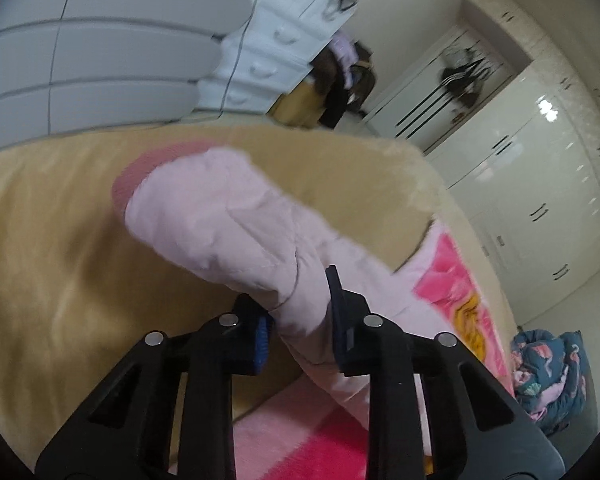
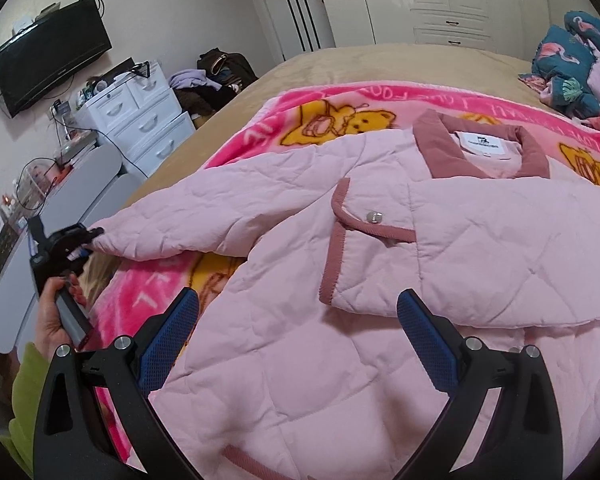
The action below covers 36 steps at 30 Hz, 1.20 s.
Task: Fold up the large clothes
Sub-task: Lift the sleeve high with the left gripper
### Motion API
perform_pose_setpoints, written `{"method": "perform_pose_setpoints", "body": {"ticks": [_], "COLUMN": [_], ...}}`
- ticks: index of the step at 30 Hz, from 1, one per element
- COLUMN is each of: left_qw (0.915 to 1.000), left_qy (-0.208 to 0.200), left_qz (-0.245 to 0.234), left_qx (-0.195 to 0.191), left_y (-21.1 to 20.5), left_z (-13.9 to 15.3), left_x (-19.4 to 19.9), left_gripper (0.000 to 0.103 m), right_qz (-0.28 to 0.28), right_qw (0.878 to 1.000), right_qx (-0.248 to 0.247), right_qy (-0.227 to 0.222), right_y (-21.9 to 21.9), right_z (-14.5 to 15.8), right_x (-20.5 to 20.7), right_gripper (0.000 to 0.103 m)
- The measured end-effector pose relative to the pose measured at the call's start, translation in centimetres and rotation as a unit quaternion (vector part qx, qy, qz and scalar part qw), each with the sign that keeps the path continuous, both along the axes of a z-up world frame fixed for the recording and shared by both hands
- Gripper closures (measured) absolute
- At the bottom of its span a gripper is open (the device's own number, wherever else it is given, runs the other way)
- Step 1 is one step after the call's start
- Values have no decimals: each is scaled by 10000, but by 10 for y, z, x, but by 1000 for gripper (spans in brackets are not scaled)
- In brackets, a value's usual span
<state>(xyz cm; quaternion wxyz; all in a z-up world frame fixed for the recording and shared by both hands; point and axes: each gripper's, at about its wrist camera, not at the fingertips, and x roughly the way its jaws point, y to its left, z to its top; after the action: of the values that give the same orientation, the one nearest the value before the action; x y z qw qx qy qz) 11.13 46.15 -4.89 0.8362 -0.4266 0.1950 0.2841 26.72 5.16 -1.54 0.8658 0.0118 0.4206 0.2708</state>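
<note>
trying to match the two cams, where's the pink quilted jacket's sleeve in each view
Left wrist view: the pink quilted jacket's sleeve fills the centre, running from the left gripper, shut on it, up to its darker pink cuff.
Right wrist view: the same sleeve stretches toward the left edge, its end pinched by the left gripper.
Shared landmark: the white plastic drawer unit beside the bed.

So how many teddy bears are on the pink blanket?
3 that show. One bear lies left of the jacket's collar, one to the collar's right, and one peeks out under the sleeve. The jacket may hide more.
</note>
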Motion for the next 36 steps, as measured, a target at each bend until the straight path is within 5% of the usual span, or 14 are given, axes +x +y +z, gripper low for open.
{"method": "perform_pose_setpoints", "body": {"ticks": [13,28,36], "left_qw": [9925,9733,9635], "left_qy": [-863,-1109,-1170], "left_qz": [-254,-926,-1301], "left_qx": [829,1784,2024], "left_y": [-47,-138,-178], "left_z": [78,169,193], "left_x": [-14,-4,3], "left_gripper": [91,91,90], "right_qz": [-225,-728,-829], "right_qw": [9995,9957,9939], "right_qx": [62,449,486], "right_qy": [-201,-353,-544], "right_y": [-32,-108,-136], "right_z": [18,47,66], "right_x": [-8,-24,-40], "right_gripper": [4,4,4]}}
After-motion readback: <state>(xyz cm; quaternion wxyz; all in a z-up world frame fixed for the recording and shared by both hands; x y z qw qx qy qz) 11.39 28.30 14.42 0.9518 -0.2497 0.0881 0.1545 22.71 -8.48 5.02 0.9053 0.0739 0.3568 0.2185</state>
